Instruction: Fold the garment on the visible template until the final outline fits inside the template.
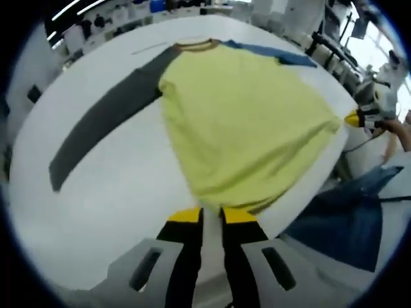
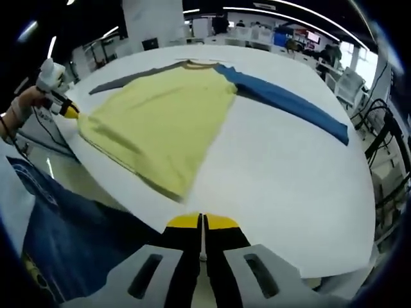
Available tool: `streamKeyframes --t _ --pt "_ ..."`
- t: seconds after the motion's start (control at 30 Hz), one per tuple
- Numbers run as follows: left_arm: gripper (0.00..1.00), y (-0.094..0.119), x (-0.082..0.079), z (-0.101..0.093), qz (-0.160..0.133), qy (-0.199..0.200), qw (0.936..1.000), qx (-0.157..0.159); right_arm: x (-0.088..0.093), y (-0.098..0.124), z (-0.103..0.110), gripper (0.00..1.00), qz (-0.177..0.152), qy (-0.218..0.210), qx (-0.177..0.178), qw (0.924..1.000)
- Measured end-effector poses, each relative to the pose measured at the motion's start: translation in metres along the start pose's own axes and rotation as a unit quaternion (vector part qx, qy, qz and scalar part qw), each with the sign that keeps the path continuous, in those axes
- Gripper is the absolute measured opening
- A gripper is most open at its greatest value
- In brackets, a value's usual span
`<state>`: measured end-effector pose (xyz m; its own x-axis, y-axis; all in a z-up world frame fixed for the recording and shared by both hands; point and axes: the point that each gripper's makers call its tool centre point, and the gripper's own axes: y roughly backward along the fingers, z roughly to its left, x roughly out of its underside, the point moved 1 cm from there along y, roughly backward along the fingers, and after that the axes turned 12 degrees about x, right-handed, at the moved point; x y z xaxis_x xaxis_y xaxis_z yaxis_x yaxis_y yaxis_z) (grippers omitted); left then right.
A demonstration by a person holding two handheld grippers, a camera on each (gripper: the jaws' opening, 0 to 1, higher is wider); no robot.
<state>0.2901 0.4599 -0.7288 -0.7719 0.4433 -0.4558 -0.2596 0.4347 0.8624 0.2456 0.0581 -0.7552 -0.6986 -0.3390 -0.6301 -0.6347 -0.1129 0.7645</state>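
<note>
Left claw [image 1: 212,215] nipping yellow shirt [image 1: 244,122] hem; right claw [image 2: 202,221] closed, empty; gray, blue sleeves spread flat.

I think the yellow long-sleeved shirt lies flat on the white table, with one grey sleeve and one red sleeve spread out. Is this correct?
Not quite: no sleeve is red. The yellow long-sleeved shirt lies on the white table with one grey sleeve and one blue sleeve spread out. The right gripper view shows the blue sleeve most clearly.
</note>
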Motion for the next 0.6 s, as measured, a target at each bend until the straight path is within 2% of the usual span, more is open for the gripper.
streamKeyframes --t 0.1,0.27,0.6 --pt "0.08 0.004 -0.003 -0.001 -0.009 0.001 1.0000 -0.002 -0.005 0.003 -0.004 0.03 -0.010 -0.003 0.004 0.9999" --pt "0.09 0.012 0.001 0.003 -0.008 -0.001 0.9998 -0.016 -0.010 0.008 -0.008 0.05 -0.023 -0.004 0.011 0.9997" --pt "0.08 0.025 0.010 -0.001 -0.015 0.001 0.9996 -0.025 -0.012 0.018 -0.006 0.09 -0.033 0.006 0.017 0.9993"
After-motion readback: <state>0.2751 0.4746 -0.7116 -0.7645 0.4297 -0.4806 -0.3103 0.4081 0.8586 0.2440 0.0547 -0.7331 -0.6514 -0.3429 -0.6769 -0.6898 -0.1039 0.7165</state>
